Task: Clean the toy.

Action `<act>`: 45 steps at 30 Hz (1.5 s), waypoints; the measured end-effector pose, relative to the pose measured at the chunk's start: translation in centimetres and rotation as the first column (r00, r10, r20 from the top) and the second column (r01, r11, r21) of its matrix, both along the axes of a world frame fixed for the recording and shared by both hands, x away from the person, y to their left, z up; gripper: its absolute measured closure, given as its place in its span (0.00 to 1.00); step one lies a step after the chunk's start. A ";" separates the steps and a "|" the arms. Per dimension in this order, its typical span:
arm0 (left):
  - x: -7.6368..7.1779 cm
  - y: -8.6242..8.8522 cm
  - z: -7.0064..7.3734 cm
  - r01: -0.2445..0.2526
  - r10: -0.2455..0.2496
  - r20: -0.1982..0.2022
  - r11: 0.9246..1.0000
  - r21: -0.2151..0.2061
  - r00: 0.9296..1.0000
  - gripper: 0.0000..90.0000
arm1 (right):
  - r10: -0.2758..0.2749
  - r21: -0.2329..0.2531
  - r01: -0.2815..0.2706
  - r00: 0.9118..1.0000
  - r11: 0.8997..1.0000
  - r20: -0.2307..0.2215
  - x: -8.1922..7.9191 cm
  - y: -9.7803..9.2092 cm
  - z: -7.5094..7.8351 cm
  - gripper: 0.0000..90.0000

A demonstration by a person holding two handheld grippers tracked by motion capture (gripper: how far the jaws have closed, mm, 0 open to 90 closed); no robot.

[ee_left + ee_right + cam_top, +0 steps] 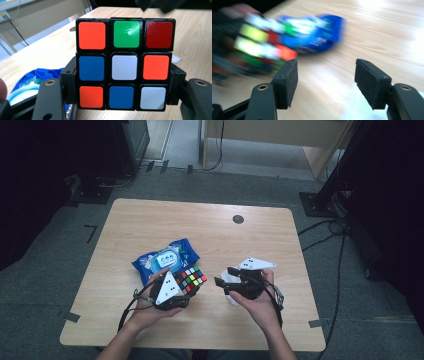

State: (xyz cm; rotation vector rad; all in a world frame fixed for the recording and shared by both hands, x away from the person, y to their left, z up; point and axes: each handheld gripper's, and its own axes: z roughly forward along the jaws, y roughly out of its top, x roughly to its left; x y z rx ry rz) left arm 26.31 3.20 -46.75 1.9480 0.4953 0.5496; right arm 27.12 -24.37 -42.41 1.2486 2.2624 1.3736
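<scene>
A scrambled Rubik's cube (190, 280) (124, 64) is held just above the wooden table (150, 220), with my left gripper (184, 290) (122, 87) shut on its two lower sides. In the left gripper view its near face has orange, green, red, blue and white stickers. My right gripper (226, 276) (325, 83) stands open to the right of the cube, jaws pointing left toward it, with nothing between them. In the right gripper view the cube (257, 47) is blurred at upper left.
A blue pack of wet wipes (166, 258) (317, 32) (27, 82) lies on the table just behind the cube. Something white (231, 292) sits under my right hand. A dark round grommet (238, 219) marks the far side of the table.
</scene>
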 end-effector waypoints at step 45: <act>0.3 -0.2 0.0 0.044 -0.051 -0.119 0.997 -0.067 0.992 0.37 | 0.047 0.100 -0.075 0.965 0.992 0.257 -3.5 2.9 2.0 0.96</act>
